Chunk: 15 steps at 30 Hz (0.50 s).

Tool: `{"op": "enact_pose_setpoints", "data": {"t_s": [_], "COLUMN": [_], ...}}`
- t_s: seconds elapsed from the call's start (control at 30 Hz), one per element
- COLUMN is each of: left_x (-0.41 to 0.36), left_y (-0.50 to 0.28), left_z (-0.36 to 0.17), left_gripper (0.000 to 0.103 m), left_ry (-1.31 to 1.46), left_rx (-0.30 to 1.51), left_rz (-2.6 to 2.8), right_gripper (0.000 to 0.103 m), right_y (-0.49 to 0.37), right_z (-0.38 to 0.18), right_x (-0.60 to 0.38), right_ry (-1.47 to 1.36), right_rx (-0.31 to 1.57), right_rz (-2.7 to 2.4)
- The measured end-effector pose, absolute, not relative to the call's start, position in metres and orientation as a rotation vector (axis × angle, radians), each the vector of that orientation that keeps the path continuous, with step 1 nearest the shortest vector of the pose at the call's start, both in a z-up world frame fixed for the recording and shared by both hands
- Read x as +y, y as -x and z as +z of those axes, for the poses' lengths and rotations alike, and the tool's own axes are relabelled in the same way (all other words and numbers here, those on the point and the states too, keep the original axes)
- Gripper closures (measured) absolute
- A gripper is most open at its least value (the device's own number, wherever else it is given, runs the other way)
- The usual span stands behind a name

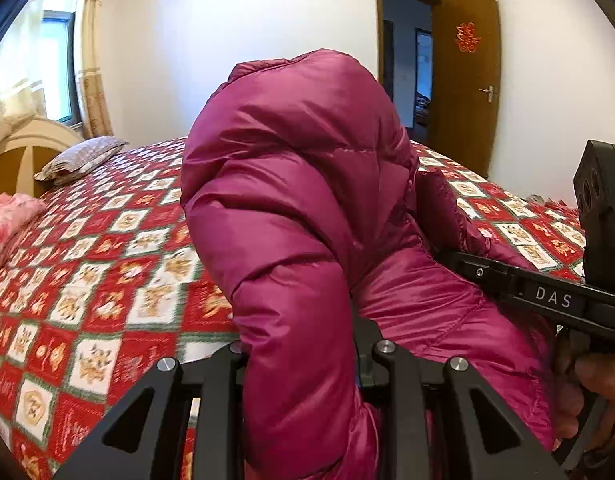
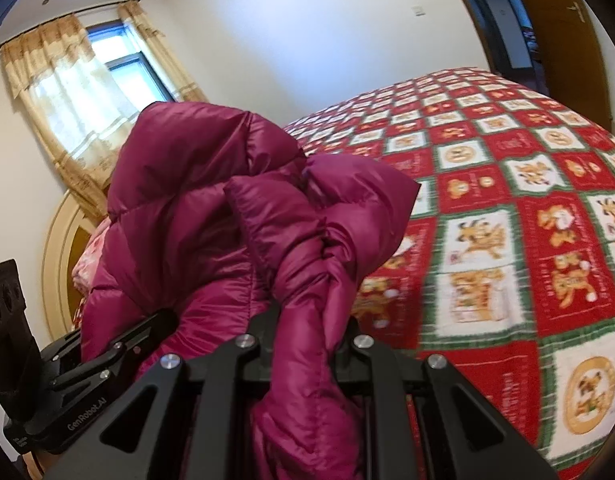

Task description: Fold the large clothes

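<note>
Jacket: a magenta down jacket (image 1: 303,208) is bulging up through the middle of the left wrist view, and is filling the centre-left of the right wrist view (image 2: 195,216).

Left gripper (image 1: 299,364): its fingers are pinching a thick roll of the quilted cloth at the bottom centre of its own frame; the fingers themselves are buried in fabric, so how narrow the gap is cannot be told, only that the cloth is running straight through it.

Right gripper (image 2: 311,332): it is likewise closing on a bunched fold at the bottom centre of its frame, with the cloth passing between the fingers and spilling down toward the lens.

Relation between the two: the right gripper is showing at the right edge of the left wrist view, and the left gripper at the lower left of the right wrist view, so both holds are sitting near each other on the same garment.

Direction from the fingers: the jacket's bulk is standing forward and upward of both holds, slumping over rather than hanging stretched.

Bed: the red patchwork bedspread (image 2: 507,208) is lying behind and below the jacket; whether the jacket is touching it cannot be told.

Judgement: the jacket probably needs spreading out along the bed before any fold.
</note>
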<state>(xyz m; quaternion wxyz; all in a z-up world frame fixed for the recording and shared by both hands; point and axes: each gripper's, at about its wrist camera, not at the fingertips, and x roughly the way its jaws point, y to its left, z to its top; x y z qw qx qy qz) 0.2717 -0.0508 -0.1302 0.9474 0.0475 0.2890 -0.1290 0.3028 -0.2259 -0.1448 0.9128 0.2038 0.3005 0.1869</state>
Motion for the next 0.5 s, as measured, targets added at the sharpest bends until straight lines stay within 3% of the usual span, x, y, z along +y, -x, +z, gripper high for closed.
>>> {"op": "enact_pose_setpoints", "data": {"t_s": [0.5], "left_x": [0.024], "left_y": [-0.255], "left_z": [-0.131], "left_gripper": [0.076], "left_ry": [-0.012], "left_rx": [0.594], "left_rz": [-0.135], "right_gripper": [0.084], "right_y": [-0.312], "right_z": [-0.142], "right_x": [-0.147], "right_ry": [-0.336], "right_rx": [0.651], "right_rz": [0.489]}}
